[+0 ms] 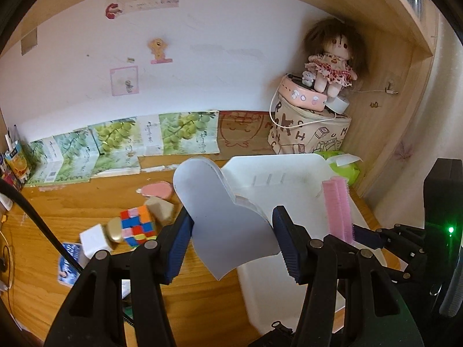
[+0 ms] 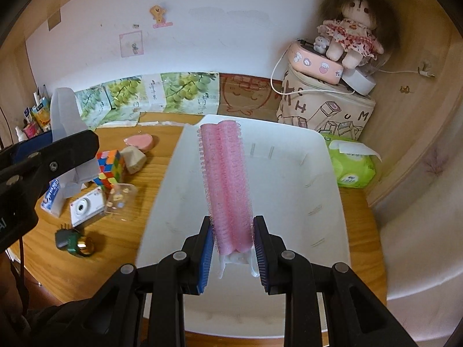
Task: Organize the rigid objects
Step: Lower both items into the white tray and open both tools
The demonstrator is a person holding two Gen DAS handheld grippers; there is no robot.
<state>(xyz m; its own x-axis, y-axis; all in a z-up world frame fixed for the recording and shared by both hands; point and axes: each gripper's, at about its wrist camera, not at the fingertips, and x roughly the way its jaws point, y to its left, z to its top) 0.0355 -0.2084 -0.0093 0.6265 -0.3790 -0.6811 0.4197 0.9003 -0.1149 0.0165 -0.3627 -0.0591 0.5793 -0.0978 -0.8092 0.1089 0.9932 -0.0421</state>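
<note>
My left gripper [image 1: 233, 231] is shut on a white curved plastic piece [image 1: 214, 202] and holds it above the left edge of the white tray [image 1: 289, 173]. The piece also shows in the right wrist view [image 2: 65, 110]. My right gripper [image 2: 233, 245] is shut on a long pink bristly hair roller clip [image 2: 225, 179], held over the tray [image 2: 289, 188]. The roller clip shows in the left wrist view [image 1: 338, 208] at the tray's right side. Loose on the wooden desk lie a Rubik's cube [image 2: 111, 167], a beige stone-like block [image 2: 133, 159] and a pink oval piece [image 2: 139, 141].
A small white camera [image 2: 86, 205], a clear plastic lid [image 2: 121, 199], a dark plug [image 2: 65, 237] and a gold object [image 2: 85, 245] lie at front left. A printed bag with a doll [image 2: 353, 37] stands back right. A green wipes pack [image 2: 351, 164] lies beside the tray.
</note>
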